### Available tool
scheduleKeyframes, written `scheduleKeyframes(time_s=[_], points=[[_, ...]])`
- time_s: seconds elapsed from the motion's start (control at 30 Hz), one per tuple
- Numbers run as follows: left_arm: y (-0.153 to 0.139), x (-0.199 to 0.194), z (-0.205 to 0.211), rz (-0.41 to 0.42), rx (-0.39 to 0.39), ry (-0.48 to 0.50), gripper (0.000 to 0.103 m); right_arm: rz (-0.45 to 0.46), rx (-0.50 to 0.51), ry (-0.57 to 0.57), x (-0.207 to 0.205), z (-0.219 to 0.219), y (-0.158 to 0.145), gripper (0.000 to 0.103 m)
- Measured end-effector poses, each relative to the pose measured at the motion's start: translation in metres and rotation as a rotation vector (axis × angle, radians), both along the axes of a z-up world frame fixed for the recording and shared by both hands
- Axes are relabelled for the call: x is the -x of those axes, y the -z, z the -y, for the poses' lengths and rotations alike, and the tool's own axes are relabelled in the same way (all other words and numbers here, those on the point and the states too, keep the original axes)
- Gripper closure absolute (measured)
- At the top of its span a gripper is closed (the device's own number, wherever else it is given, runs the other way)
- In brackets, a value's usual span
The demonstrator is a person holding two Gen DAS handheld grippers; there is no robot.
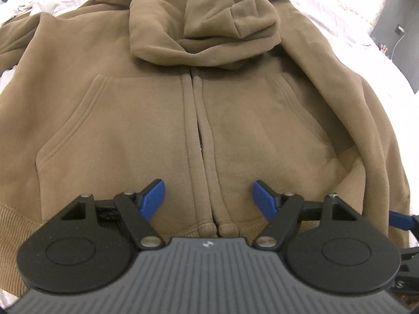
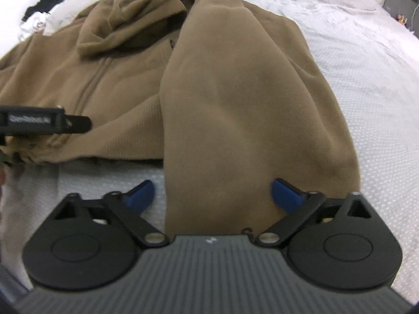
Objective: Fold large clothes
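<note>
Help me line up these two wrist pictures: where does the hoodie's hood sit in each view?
Left wrist view: the hood lies crumpled at top centre, above the zipper placket.
Right wrist view: the hood sits upper left, left of the sleeve folded over the body.
Shared landmark: the zipper placket, running down from the hood in both.

I see soft, even indoor light with no glare; the white bedspread (image 1: 327,13) blows out near the top edges. Both fisheye views bend strongly at the corners. My right wrist view is slightly motion-blurred; shadows under the brown hoodie (image 2: 235,104) stay faint.
</note>
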State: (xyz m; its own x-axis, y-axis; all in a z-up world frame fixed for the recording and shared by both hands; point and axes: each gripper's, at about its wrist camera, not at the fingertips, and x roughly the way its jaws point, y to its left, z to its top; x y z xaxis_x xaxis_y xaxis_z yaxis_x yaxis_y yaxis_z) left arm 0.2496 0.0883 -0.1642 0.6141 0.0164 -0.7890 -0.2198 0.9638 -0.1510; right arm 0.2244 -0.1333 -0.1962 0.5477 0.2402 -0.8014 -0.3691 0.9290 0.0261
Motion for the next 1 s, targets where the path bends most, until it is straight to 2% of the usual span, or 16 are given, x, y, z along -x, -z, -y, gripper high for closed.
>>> scheduleKeyframes(time_s=[0.07,0.17,0.2,0.23,0.3,0.4,0.47,0.57,0.8,0.93,1.0], points=[[-0.001,-0.001,-0.001,0.001,0.012,-0.007,0.024,0.028,0.020,0.056,0.002,0.005,-0.001,0.039],[0.000,-0.003,-0.005,0.006,0.047,-0.025,0.024,0.049,0.015,0.096,0.005,0.012,-0.009,0.075],[0.000,-0.002,-0.007,0.010,0.060,-0.028,0.024,0.053,0.000,0.108,0.004,0.017,-0.012,0.084],[0.000,-0.001,-0.008,0.012,0.066,-0.028,0.024,0.076,-0.031,0.162,0.005,0.026,-0.018,0.087],[-0.001,0.001,-0.007,0.018,0.056,-0.023,0.024,0.154,-0.024,0.258,0.011,0.037,-0.031,0.089],[-0.001,0.005,-0.003,0.024,0.030,-0.018,0.024,0.246,-0.040,0.337,0.016,0.053,-0.056,0.090],[-0.002,0.005,-0.006,0.027,0.046,-0.027,0.024,0.310,-0.008,0.368,0.013,0.063,-0.073,0.090],[-0.002,0.005,-0.010,0.033,0.076,-0.044,0.024,0.352,-0.025,0.417,-0.002,0.082,-0.096,0.090],[-0.002,0.007,-0.010,0.055,0.091,-0.070,0.024,0.514,0.051,0.476,-0.063,0.110,-0.151,0.090],[-0.006,0.008,-0.013,0.094,0.121,-0.097,0.024,0.576,0.091,0.500,-0.118,0.134,-0.178,0.090],[-0.009,0.007,-0.014,0.117,0.122,-0.098,0.024,0.600,0.031,0.535,-0.142,0.146,-0.190,0.091]])
